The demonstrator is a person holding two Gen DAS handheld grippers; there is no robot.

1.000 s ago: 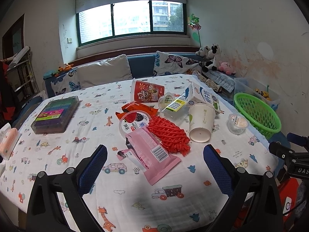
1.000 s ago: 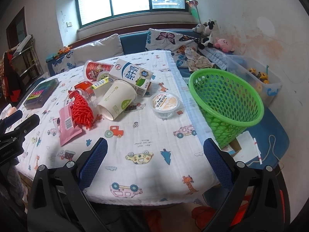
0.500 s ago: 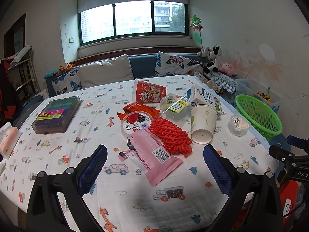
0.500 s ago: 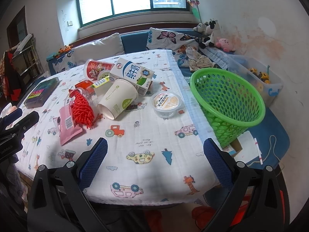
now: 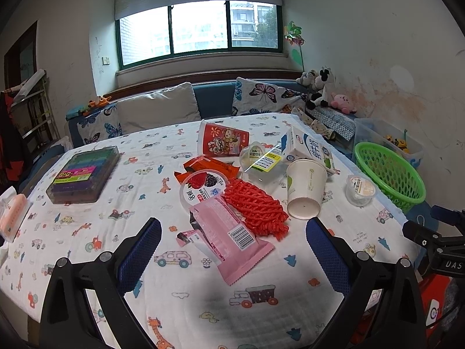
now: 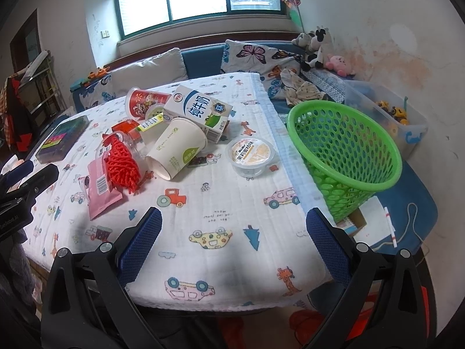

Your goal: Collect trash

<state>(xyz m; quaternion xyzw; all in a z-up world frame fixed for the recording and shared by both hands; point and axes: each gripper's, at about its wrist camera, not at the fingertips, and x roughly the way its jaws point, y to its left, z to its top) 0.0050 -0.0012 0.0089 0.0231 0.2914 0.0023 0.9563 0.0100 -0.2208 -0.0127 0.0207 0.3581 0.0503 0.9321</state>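
Observation:
Trash lies in a heap on the table: a pink wrapper [image 5: 229, 241], a red foam net [image 5: 255, 209], a tipped white paper cup [image 5: 305, 189], a milk carton [image 5: 312, 148], a red cup [image 5: 222, 142], an orange wrapper [image 5: 209, 164] and a small sealed pudding cup [image 5: 359, 189]. A green basket [image 6: 345, 145] stands off the table's right edge. My left gripper [image 5: 232, 247] is open and empty, above the near table in front of the pink wrapper. My right gripper [image 6: 234, 238] is open and empty, above the table's near right corner, with the pudding cup [image 6: 251, 154] ahead.
A box of coloured pens [image 5: 84, 174] lies at the table's left, a pink pack [image 5: 11, 215] at its left edge. A sofa with cushions [image 5: 157, 110] runs behind the table. A clear toy bin [image 6: 389, 113] sits behind the basket. Papers [image 6: 375, 224] lie beside the basket's base.
Both grippers have drawn back and risen slightly, so the table and trash look a little farther away. Nothing on the table has moved.

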